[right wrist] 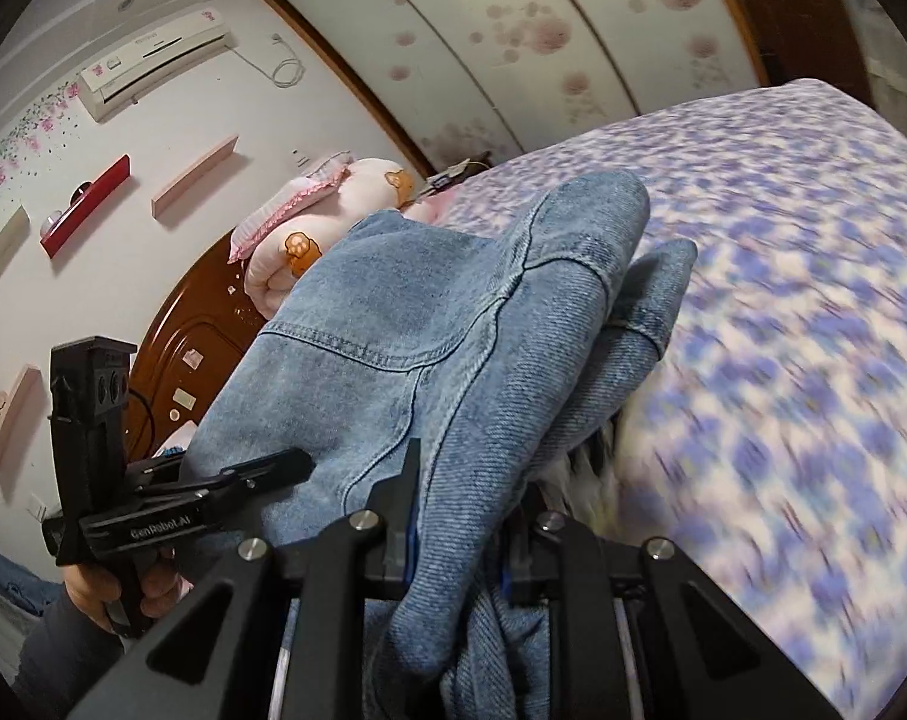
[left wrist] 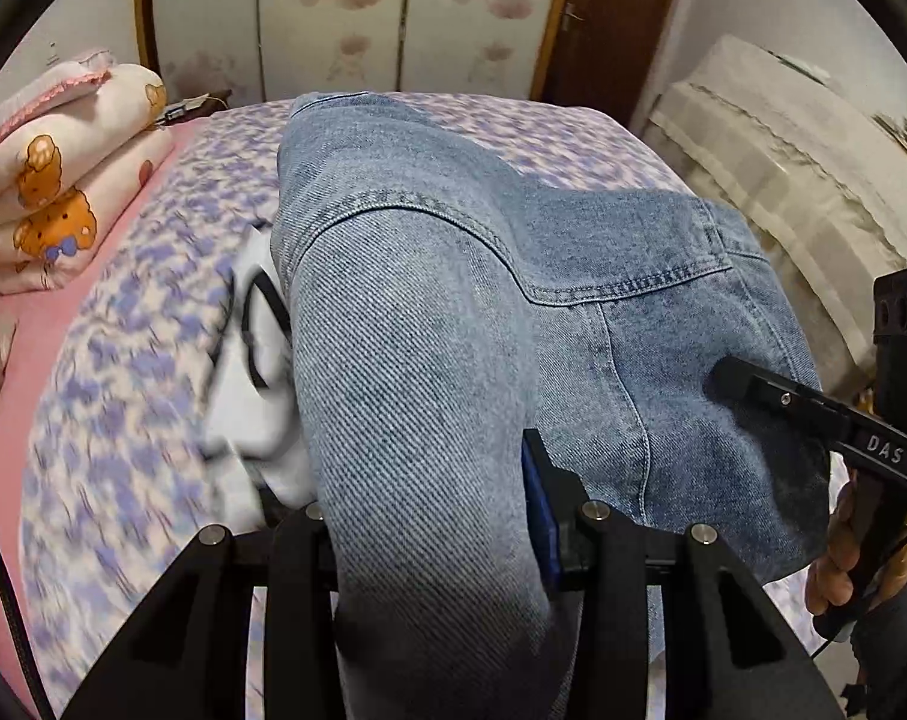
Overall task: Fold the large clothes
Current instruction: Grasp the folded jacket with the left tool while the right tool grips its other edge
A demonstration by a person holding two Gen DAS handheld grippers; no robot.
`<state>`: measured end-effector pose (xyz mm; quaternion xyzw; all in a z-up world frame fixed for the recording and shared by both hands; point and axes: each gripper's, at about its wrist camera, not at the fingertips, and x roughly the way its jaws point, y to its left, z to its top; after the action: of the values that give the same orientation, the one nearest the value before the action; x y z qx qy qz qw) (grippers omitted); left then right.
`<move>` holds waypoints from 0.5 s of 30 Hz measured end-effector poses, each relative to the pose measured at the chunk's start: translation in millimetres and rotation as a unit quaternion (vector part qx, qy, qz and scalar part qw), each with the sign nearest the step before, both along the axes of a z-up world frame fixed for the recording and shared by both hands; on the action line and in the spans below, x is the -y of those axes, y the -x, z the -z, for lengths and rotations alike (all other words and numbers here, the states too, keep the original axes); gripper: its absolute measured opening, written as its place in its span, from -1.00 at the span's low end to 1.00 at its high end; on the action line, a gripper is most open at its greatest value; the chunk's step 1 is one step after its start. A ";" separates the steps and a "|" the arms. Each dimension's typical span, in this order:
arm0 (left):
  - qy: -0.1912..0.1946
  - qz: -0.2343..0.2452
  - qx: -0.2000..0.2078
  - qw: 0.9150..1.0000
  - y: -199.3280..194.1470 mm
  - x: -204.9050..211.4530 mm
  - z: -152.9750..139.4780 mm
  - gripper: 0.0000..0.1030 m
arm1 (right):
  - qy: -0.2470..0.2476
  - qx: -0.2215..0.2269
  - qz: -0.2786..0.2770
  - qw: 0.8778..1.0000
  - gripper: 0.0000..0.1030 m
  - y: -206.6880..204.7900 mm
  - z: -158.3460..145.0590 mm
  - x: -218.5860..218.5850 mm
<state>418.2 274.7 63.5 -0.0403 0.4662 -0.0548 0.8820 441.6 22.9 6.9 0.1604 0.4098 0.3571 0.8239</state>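
Floral bedspread (left wrist: 153, 276) under tool-clamped denim jacket (left wrist: 417, 312)

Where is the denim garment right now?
The denim garment is clamped in the left gripper and right gripper, held over the purple floral bedspread.

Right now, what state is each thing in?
Jeans: bunched, lifted off the bed, held by both grippers.
Left gripper: shut on jeans.
Right gripper: shut on jeans.
White garment: crumpled under the jeans.
Quilt: folded, on the bed.
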 end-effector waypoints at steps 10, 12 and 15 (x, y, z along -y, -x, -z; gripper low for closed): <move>0.049 -0.032 -0.037 0.998 -118.4 -103.8 65.0 -0.22 | 0.013 -0.048 -0.016 0.999 -0.65 -123.0 57.8 -86.7; 0.064 -0.030 -0.046 0.996 -119.8 -107.7 86.8 -0.13 | 0.032 -0.059 -0.012 0.998 -0.64 -131.5 74.5 -92.1; 0.109 -0.028 -0.056 0.992 -123.6 -118.0 118.5 0.09 | 0.050 -0.087 0.007 0.995 -0.54 -135.6 117.7 -85.3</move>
<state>541.8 392.6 -54.9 -0.1526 0.5046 -0.0785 0.8461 577.2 108.3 -110.8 0.1525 0.4957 0.3152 0.7948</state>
